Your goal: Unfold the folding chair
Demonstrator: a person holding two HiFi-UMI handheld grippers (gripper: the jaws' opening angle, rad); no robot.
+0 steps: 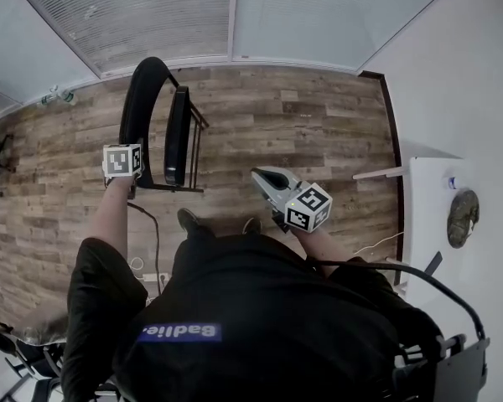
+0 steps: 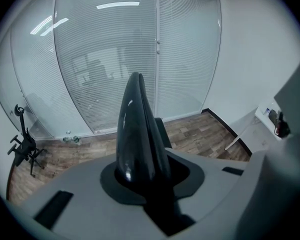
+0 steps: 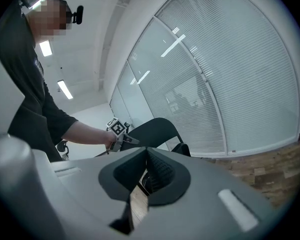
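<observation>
Black and closed flat, the folding chair (image 1: 135, 111) stands upright on the wooden floor (image 1: 318, 132), at about 11 o'clock in the head view. Its seat (image 1: 178, 124) is tipped up on edge, close beside the back.

**Gripper states**
- Left gripper (image 1: 126, 171): at 10 o'clock in the head view, on the chair's near side. The left gripper view shows the glossy backrest (image 2: 135, 134) rising edge-on from between the jaws, which are clamped on it.
- Right gripper (image 1: 260, 175): at 3 o'clock from the chair and apart from it, in the air. In the right gripper view the ribbed jaws are pressed together with nothing between them. The chair lies beyond them at 12 o'clock.

**Step in hand**
Judged from this layout, unfolding has not begun. The chair is braced by the left grip, and the free gripper is placed to come in toward the seat.

**Next move: requirements**
1. Keep the left clamp firm. It is probably the only thing stopping the chair from tipping or sliding.
2. Part the right jaws before contact, as closed jaws cannot take the seat edge.
3. Bring the right gripper to the seat's free edge, toward 9 o'clock from where it hangs.
4. Swing the seat away from the backrest and down, letting the legs spread on the floor.
</observation>
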